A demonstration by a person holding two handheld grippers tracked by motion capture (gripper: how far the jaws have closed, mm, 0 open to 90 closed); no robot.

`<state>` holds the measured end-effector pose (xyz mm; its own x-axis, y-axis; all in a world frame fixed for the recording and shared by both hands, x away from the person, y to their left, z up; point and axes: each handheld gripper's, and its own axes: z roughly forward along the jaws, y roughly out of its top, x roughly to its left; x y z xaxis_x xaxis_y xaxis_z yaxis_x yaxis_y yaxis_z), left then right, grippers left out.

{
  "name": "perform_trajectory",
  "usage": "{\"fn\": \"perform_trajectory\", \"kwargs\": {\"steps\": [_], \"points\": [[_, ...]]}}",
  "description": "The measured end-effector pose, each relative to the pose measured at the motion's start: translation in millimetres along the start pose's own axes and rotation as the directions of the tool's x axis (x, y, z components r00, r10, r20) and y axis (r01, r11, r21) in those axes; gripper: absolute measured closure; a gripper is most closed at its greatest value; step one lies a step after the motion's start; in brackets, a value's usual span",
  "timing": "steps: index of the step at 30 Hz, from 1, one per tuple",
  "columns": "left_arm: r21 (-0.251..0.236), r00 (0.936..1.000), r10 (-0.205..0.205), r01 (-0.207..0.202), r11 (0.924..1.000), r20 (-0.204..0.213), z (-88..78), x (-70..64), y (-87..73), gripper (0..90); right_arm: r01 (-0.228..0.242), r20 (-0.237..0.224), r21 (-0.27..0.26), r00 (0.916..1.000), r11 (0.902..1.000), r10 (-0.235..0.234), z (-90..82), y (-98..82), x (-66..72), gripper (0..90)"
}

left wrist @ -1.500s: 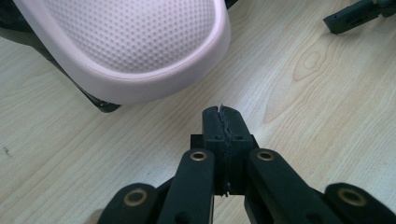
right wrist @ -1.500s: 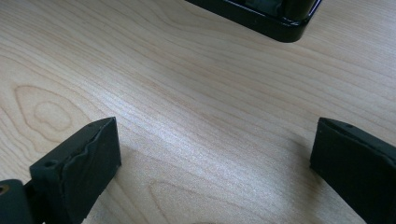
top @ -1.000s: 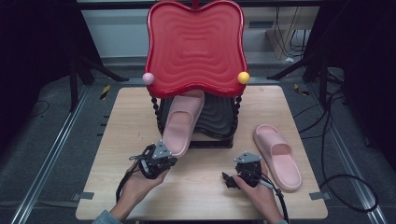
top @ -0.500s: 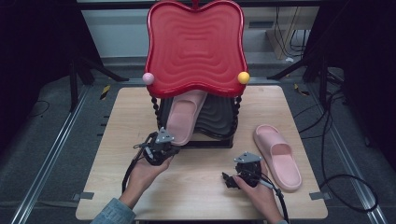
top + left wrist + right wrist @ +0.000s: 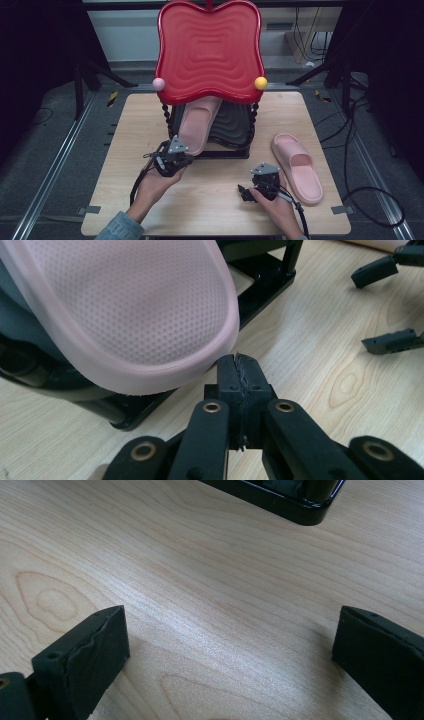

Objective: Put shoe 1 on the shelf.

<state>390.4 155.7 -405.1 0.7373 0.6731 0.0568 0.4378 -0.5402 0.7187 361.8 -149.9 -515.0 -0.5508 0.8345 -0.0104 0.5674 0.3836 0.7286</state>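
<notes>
A pink slipper [image 5: 200,122] lies sloped on the black lower shelf [image 5: 235,125] of a small rack, its heel [image 5: 135,315] hanging over the front edge. My left gripper [image 5: 189,156] is shut with nothing between its pads; its tips [image 5: 239,362] sit just under the heel's rim, touching or nearly so. A second pink slipper [image 5: 297,167] lies flat on the table at the right. My right gripper [image 5: 245,192] rests low over the wood, open and holding nothing [image 5: 230,630]. Its two black fingers [image 5: 380,270] also appear far off in the left gripper view.
The rack carries a large red wavy tray [image 5: 210,50] on top, with a pink ball [image 5: 158,83] and a yellow ball [image 5: 260,83] at its corners. Its black base [image 5: 280,500] stands just ahead of my right gripper. The wooden table [image 5: 215,210] is surrounded by dark stands and cables.
My left gripper has moved forward and a little right, up to the heel of the slipper on the rack. The right gripper has stayed in place.
</notes>
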Motion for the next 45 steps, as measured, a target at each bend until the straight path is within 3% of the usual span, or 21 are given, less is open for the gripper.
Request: {"fn": "perform_trajectory", "kwargs": {"steps": [13, 16, 29, 34, 37, 38, 40, 42, 44, 45], "points": [[-0.047, 0.9983, -0.057, 0.057, 0.9972, 0.008, 7.6, 11.1, 19.3, 89.8, -0.001, -0.002, 0.001, 1.0, 1.0, 0.001, 0.0, 0.0, 0.1, 1.9], [-0.055, 0.9961, -0.086, 0.087, 0.9947, 0.015, 11.0, 14.7, 22.8, 89.8, -0.001, -0.003, 0.001, 1.0, 1.0, 0.001, 0.2, 0.1, 0.0, 1.9], [-0.067, 0.9915, -0.122, 0.125, 0.9899, 0.046, 14.4, 23.0, 33.5, 88.2, -0.003, -0.002, 0.004, 1.0, 1.0, 0.003, -0.2, 0.0, 0.3, 2.0], [-0.076, 0.9922, -0.117, 0.12, 0.9899, 0.043, 4.5, 17.2, 29.6, 82.0, -0.003, -0.001, 0.004, 1.0, 1.0, 0.003, -0.3, 0.0, 0.5, 2.0], [-0.082, 0.9938, -0.108, 0.11, 0.9906, 0.027, -9.0, 14.7, 22.9, 74.3, -0.003, -0.001, 0.004, 1.0, 1.0, 0.003, -0.3, 0.0, 0.6, 2.0], [-0.074, 0.9947, -0.103, 0.103, 0.9919, 0.007, -17.3, 15.4, 16.0, 67.7, -0.002, 0.0, 0.006, 1.0, 1.0, 0.002, -0.6, 0.0, 0.5, 2.5], [-0.067, 0.9946, -0.104, 0.104, 0.9923, 0.002, -21.8, 16.3, 11.0, 65.0, -0.002, -0.001, 0.006, 1.0, 1.0, 0.002, -0.8, 0.1, 0.5, 3.2], [-0.05, 0.99, -0.14, 0.138, 0.9891, -0.02, -33.0, 22.5, -8.9, 52.2, 0.005, 0.006, 0.012, 1.0, 0.9999, -0.005, -5.2, 1.8, 0.6, 11.8], [-0.046, 0.9882, -0.15, 0.149, 0.9878, -0.029, -36.0, 25.6, -16.0, 45.9, 0.002, 0.009, 0.007, 1.0, 1.0, -0.003, -6.8, 2.2, 0.2, 13.6], [-0.042, 0.9847, -0.166, 0.164, 0.9855, -0.052, -38.9, 29.9, -24.8, 45.9, -0.005, 0.004, 0.002, 1.0, 1.0, 0.005, -10.1, 3.1, -1.0, 15.1]]}}
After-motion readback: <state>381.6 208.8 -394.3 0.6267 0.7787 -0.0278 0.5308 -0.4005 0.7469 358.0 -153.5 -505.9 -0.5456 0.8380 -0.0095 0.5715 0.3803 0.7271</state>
